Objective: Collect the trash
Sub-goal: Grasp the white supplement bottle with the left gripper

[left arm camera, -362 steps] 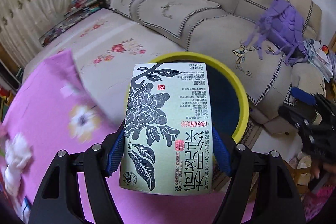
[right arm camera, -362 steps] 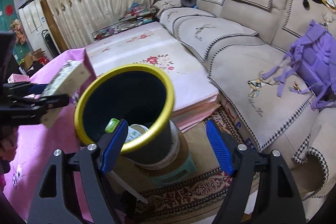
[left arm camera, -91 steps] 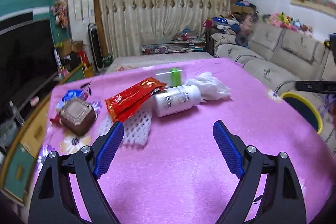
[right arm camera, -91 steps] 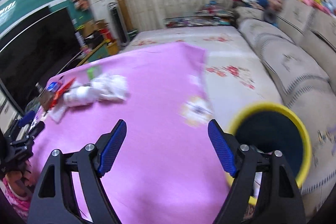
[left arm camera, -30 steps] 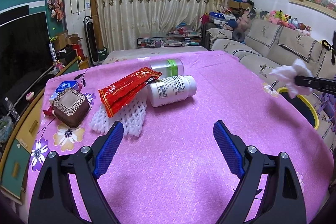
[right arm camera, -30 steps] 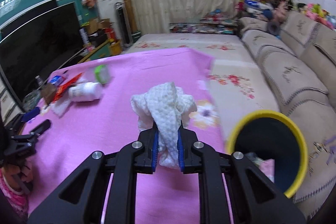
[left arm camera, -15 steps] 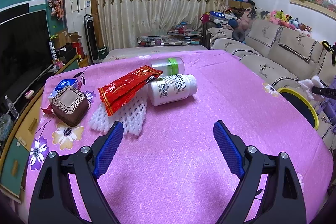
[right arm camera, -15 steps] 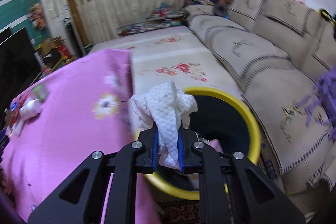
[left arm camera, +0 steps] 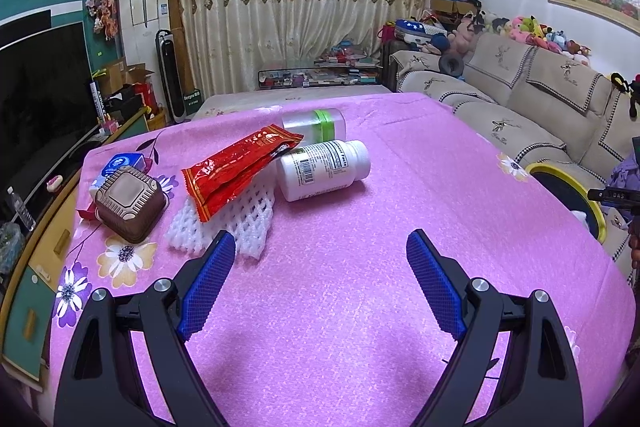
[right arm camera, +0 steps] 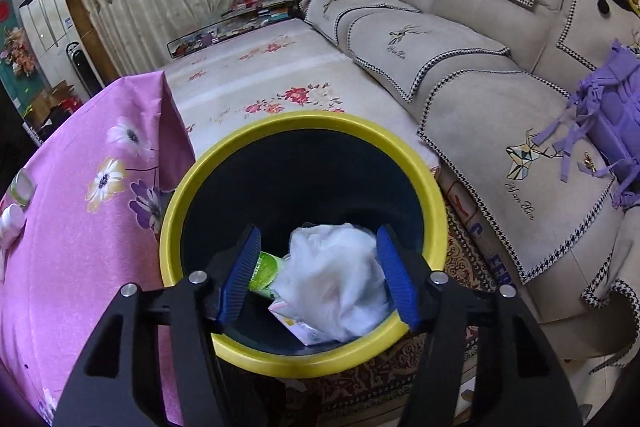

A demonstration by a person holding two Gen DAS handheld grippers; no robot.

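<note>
My right gripper (right arm camera: pixel 317 233) hangs over the dark bin with the yellow rim (right arm camera: pixel 280 123), and its jaws are opening. A crumpled white tissue (right arm camera: pixel 340 275), blurred, is between the blue pads and dropping free into the bin, onto a green-and-white carton (right arm camera: pixel 264 271). My left gripper (left arm camera: pixel 320 235) stands open and empty low over the pink tablecloth (left arm camera: pixel 360 307). Beyond it lie a white pill bottle (left arm camera: pixel 324 169), a red wrapper (left arm camera: pixel 236 167), a white foam net (left arm camera: pixel 236 223) and a clear jar with a green band (left arm camera: pixel 314 125).
A brown square box (left arm camera: pixel 130 203) and a blue-lidded tub (left arm camera: pixel 122 163) sit at the table's left. The bin (left arm camera: pixel 592 203) stands off the table's right edge, in front of a beige sofa (right arm camera: pixel 500 99) with a purple bag (right arm camera: pixel 608 123). A floral mat (right arm camera: pixel 280 75) lies behind.
My right gripper swung from over the table to above the bin, tipped down, and its jaws parted, so the tissue is falling out. The left gripper and table items stayed put.
</note>
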